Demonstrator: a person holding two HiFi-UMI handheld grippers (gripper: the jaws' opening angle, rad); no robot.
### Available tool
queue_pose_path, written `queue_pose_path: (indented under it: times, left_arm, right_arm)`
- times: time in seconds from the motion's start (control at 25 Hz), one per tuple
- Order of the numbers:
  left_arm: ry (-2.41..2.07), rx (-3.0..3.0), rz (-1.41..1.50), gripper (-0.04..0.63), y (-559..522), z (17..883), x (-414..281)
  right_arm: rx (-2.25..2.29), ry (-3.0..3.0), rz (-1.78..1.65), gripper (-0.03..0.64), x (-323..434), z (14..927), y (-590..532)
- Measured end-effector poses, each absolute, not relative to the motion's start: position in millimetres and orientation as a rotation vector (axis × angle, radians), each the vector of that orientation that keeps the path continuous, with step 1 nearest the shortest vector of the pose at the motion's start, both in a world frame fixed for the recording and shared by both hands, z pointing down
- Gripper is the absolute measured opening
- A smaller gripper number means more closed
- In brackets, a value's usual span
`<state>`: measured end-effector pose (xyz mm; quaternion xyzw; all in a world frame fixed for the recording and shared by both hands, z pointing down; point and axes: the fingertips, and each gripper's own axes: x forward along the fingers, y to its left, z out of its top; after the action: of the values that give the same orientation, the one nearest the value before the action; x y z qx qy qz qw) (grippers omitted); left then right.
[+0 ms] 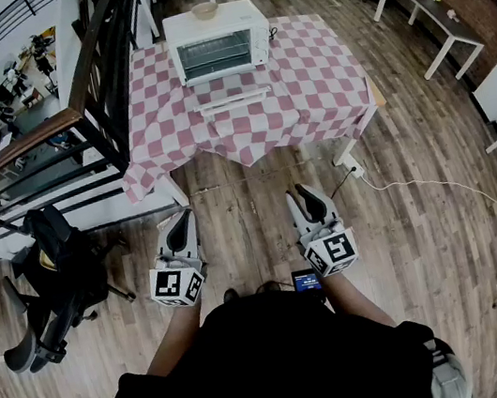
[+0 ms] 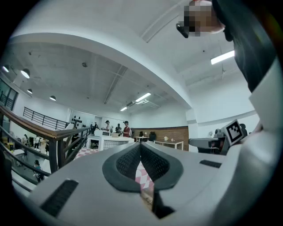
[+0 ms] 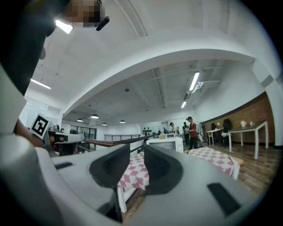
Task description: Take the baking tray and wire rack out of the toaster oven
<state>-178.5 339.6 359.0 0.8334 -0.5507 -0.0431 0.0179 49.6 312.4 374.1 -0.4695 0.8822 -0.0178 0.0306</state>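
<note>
Oven: toaster oven (image 1: 219, 41) on the worktop (image 1: 328, 84), door (image 1: 215, 54) seemingly shut, well ahead.
Fingers: left gripper (image 1: 184, 218) closed, empty; right gripper (image 1: 304, 193) wide, empty.
Approach: level, 2 grippers toward the door.

checked tablecloth (image 1: 305, 88): far centre | black office chair (image 1: 51, 266): left, below railing (image 1: 21, 152) | white cable (image 1: 427, 185): on wood floor (image 1: 242, 213)

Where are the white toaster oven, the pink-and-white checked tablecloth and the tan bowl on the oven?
white toaster oven (image 1: 216, 54): head view, on its glass door.
pink-and-white checked tablecloth (image 1: 310, 87): head view, bare patch right of the oven.
tan bowl (image 1: 205, 10): head view, on its middle.
</note>
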Motion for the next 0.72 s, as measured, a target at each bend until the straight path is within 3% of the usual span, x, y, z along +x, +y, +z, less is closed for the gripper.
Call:
queue_pose_path:
  times: [0.72]
  left_arm:
    - [-1.698, 2.587, -0.083, -0.012, 352.8, 357.4, -129.6]
  right_arm:
    - [-1.368, 2.728, -0.078, 0.101, 118.7, 376.1, 317.3]
